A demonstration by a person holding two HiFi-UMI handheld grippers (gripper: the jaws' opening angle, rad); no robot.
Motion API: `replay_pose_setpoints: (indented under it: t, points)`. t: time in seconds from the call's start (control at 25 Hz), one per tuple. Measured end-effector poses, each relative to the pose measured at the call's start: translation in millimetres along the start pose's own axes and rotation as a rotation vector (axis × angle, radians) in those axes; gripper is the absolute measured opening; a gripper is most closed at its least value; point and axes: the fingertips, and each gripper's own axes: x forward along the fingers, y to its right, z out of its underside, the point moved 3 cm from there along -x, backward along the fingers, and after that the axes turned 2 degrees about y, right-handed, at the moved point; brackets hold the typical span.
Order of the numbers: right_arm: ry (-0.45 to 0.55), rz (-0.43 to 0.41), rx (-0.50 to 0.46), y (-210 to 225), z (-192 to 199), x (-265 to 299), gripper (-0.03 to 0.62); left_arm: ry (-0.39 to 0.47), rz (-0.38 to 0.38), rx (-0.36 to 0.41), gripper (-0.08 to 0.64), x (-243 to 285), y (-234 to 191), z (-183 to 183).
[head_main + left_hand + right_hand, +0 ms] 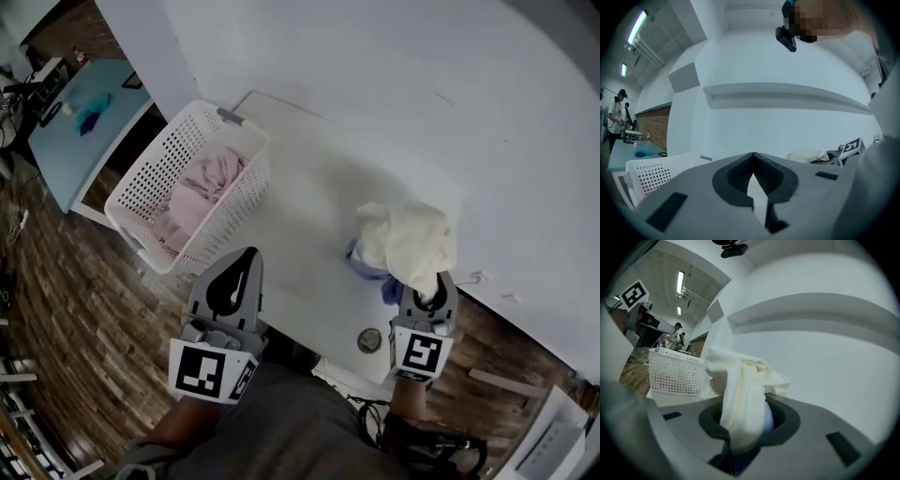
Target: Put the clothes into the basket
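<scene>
On white tabletop [309, 178], left end: rectangular white plastic basket [150, 173] with perforated walls, soft pink garment [211, 178] crumpled inside. Right gripper [428, 298] clamped on bunched cream fabric [408, 239], limp folds draping over jaws; bluish cloth [364, 265] tucked beneath. Left gripper [249, 258] jaws pressed together, empty, ribbed pads meeting.

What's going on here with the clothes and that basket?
A person is sorting laundry with a gripper in each hand. The right gripper is shut on a cream-white cloth garment with a pale blue piece bunched beneath it, over the white table. The left gripper is shut and empty. Pink clothes already lie in the white perforated plastic basket.
</scene>
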Motion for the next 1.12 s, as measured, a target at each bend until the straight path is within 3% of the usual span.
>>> replay_pose_setpoints:
  t: [0.24, 0.4, 0.76, 1.12]
  points:
    - [-0.008, 0.01, -0.006, -7.9, -0.8, -30.8, 0.121, 0.024, -0.048, 0.012, 0.008, -40.6, -8.5, -10.0]
    - [0.05, -0.012, -0.003, -25.4, -27.7, -25.1, 0.121, 0.045, -0.055, 0.003, 0.008, -49.1, -24.5, -13.6]
    - [0.226, -0.085, 0.049, -102.5, -135.6, 27.6, 0.121, 0.127, -0.066, 0.004, 0.008, -62.9, -111.4, -47.8]
    - [0.398, -0.237, 0.113, -197.5, -250.5, 89.0, 0.121, 0.204, -0.131, -0.005, 0.008, -73.7, -222.1, -78.0]
